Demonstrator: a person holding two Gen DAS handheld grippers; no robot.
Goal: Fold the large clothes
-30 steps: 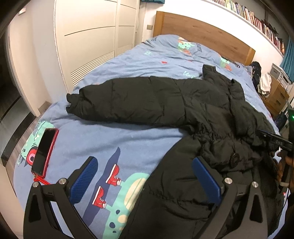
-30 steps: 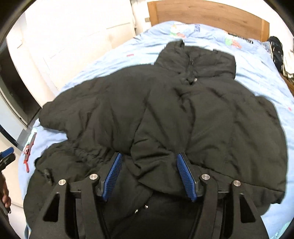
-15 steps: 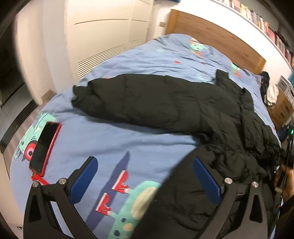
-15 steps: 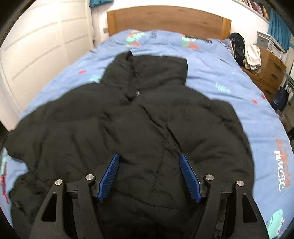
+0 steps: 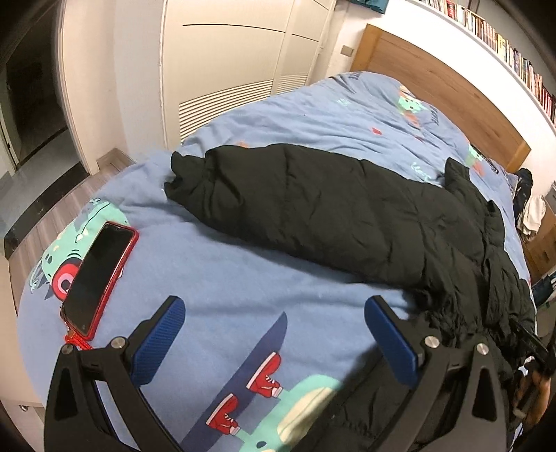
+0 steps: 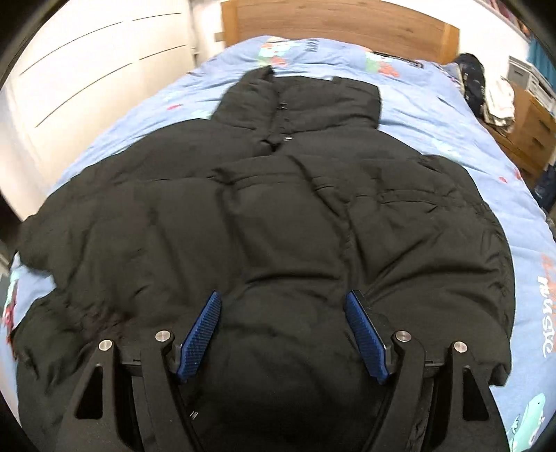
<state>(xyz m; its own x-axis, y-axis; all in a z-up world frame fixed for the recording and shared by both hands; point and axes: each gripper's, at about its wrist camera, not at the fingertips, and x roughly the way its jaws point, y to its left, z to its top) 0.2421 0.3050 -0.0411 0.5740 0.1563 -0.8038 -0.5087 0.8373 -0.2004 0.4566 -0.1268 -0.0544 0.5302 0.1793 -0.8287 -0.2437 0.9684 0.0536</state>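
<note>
A large black puffer jacket (image 6: 278,208) lies spread on the blue bedspread (image 6: 434,114), collar towards the wooden headboard. In the left wrist view its left sleeve (image 5: 312,201) stretches out across the bed. My left gripper (image 5: 274,313) is open and empty above bare bedspread (image 5: 226,271), near the jacket's lower left edge. My right gripper (image 6: 283,306) is open over the jacket's lower middle, with padded fabric bulging between its blue pads (image 6: 203,327); I cannot tell whether they touch it.
A phone in a red case (image 5: 99,274) lies near the bed's left edge. White wardrobe doors (image 5: 226,69) stand left of the bed. A wooden dresser (image 6: 531,128) with clothes piled on it stands at the right. The headboard (image 6: 330,21) is at the far end.
My left gripper has shifted left, off the jacket hem to bare bedspread. My right gripper has moved right along the hem to the jacket's centre line. Both stay open.
</note>
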